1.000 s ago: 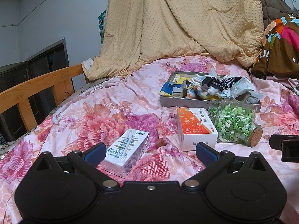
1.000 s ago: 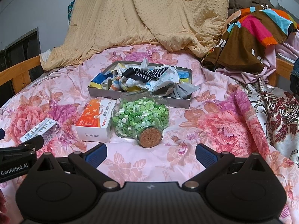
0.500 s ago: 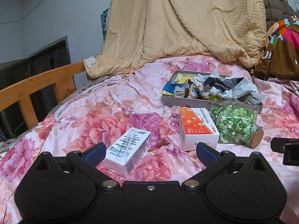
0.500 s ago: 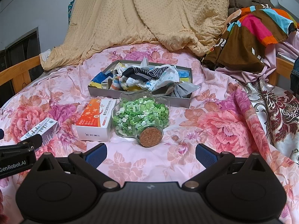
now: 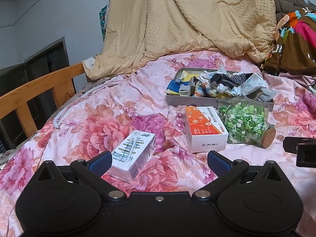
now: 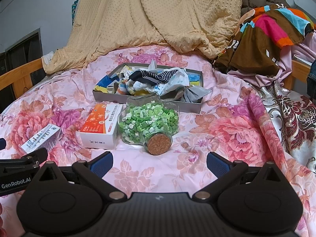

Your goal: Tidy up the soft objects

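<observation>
Both the left gripper (image 5: 158, 161) and right gripper (image 6: 159, 161) hover spread wide and empty over the pink floral bedspread (image 6: 227, 130), short of the grey tray (image 6: 146, 100) heaped with socks (image 6: 152, 79).

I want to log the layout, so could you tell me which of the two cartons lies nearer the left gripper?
The small white carton, beside the left gripper; the orange-topped box lies farther off, beside the jar.

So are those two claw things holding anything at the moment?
No. The left gripper and right gripper are both open and hold nothing; the carton only lies on the bed near the left one.
</observation>
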